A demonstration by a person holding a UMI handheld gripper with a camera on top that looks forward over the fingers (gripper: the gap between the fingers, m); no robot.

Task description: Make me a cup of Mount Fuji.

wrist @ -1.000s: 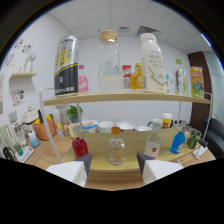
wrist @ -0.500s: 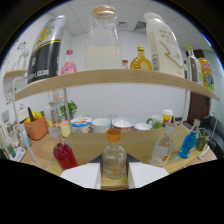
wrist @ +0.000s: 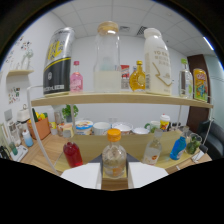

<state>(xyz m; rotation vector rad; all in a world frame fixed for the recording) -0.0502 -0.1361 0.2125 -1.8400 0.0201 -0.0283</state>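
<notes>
Between my hand-held gripper's (wrist: 114, 176) spread fingers: orange-capped bottle (wrist: 114, 156), ungrasped. Red bottle (wrist: 73, 153) beside it. Drink unstarted, I judge.

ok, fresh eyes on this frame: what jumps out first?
The clear bottle with an orange cap stands between the open gripper fingers. Above it, the wooden shelf carries three big containers: a black-and-yellow can, a clear jar and a white jug. A red bottle stands beside the clear one.

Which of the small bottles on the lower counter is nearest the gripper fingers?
The clear bottle with the orange cap, standing between the fingers of the open gripper. The red bottle and blue bottle stand off to either side.
</notes>
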